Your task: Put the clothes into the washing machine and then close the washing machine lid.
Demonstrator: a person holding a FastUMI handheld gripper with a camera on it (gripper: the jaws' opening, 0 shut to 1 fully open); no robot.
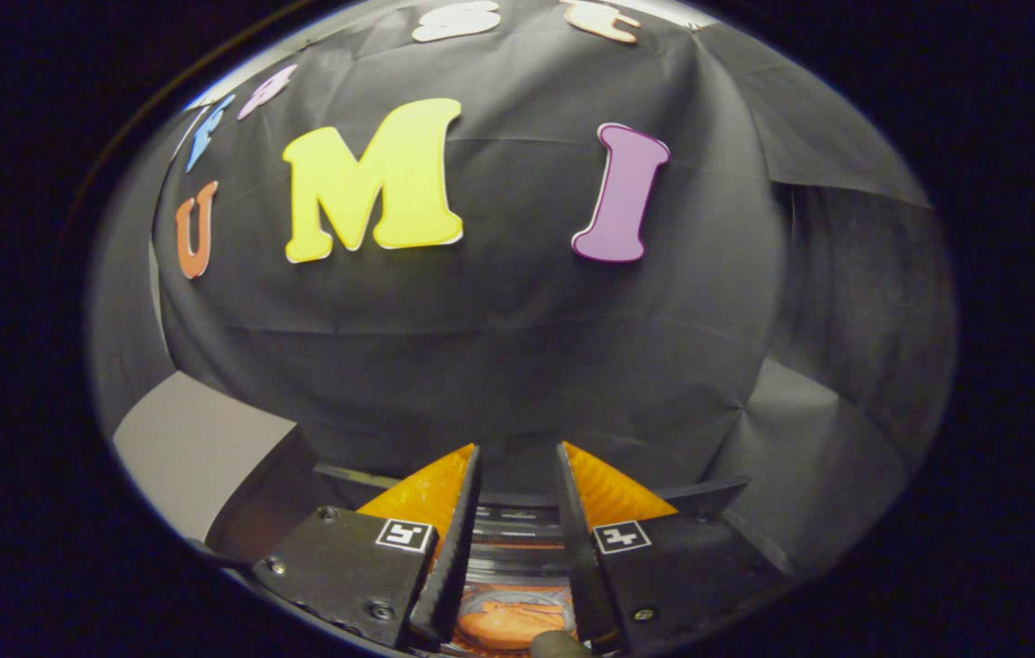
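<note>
Clothes (pixel 504 624): orange bundle, low between the fingers, seemingly down inside the washing machine drum; partly hidden, so hard to say how fully settled.
Washing machine (pixel 517 525): round ribbed rim just ahead of and below the fingers; opening apparently facing up.
Lid: dark panel (pixel 271 498) raised to the left of the opening, probably the lid, not certain.
Fingers (pixel 517 457): narrow gap, parted, nothing pinched between them; tips pointing at the booth wall beyond the machine.
Step in hand, as judged: clothes look dropped in, lid closing next.
Doing it well: check no cloth hanging over the rim; reach the lid's free edge, push or pinch there, swing down slowly, keep fingers out of the closing gap.
Risk: cloth trapped under the lid; fingers slipping off its edge.
Worktop (pixel 179 448): pale surface left of the machine.
</note>
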